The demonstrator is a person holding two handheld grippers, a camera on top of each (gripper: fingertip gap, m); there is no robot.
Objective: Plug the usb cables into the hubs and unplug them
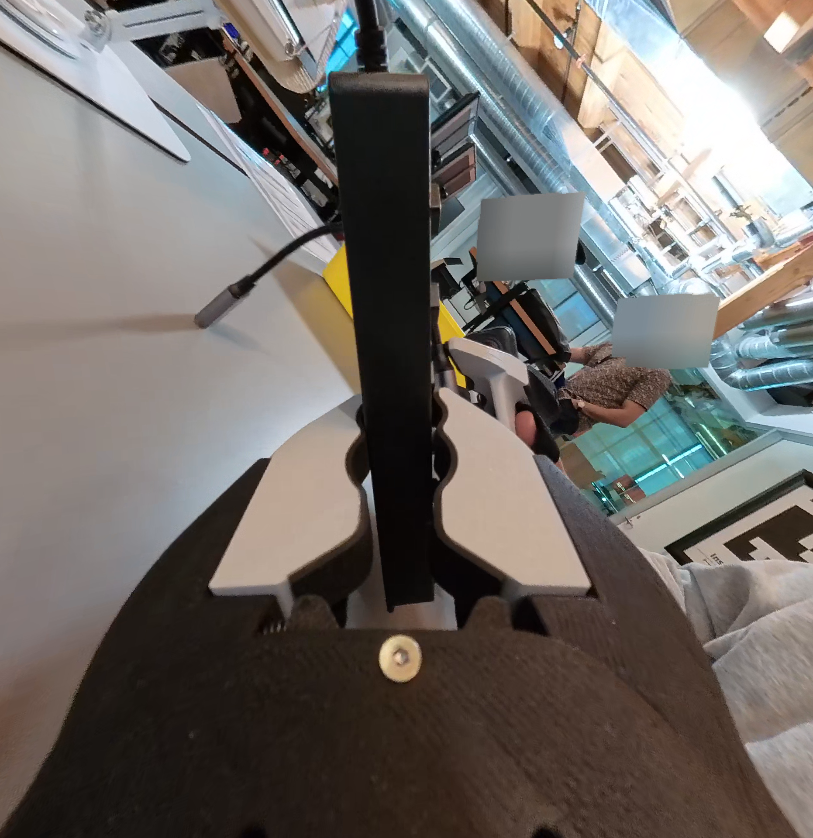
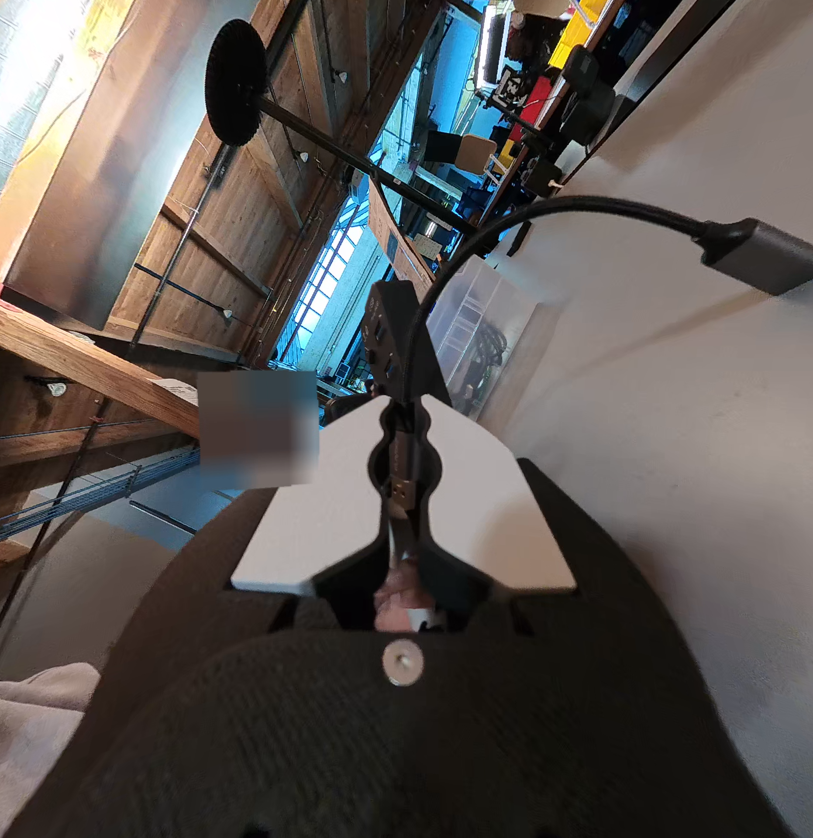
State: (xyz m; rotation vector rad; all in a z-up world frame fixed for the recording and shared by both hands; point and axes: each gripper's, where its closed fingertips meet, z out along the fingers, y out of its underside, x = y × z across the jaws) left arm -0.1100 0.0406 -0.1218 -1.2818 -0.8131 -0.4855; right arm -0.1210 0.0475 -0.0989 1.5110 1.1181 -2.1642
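Note:
My left gripper [image 1: 398,403] is shut on a long black USB hub [image 1: 382,272] that stands out straight between the fingers; a black cable [image 1: 370,36] leaves its far end. My right gripper [image 2: 404,401] is shut on the grey plug [image 2: 402,471] of a USB cable, whose metal end points back toward the camera. Its black cable [image 2: 509,222] arcs right to a grey connector [image 2: 767,258] just over the white table [image 2: 668,453]. That connector also shows in the left wrist view [image 1: 223,304]. The hub [image 2: 391,344], ports showing, is just beyond the right fingertips.
A flat white monitor base [image 1: 123,90] sits on the table at far left. A yellow box [image 1: 339,281] lies behind the hub. A clear plastic bin [image 2: 482,326] stands at the table's edge. A black-and-white marker board [image 1: 758,535] and a grey sleeve [image 1: 758,657] are at right. People are in the background. Left and right tips are no more than a few centimetres apart.

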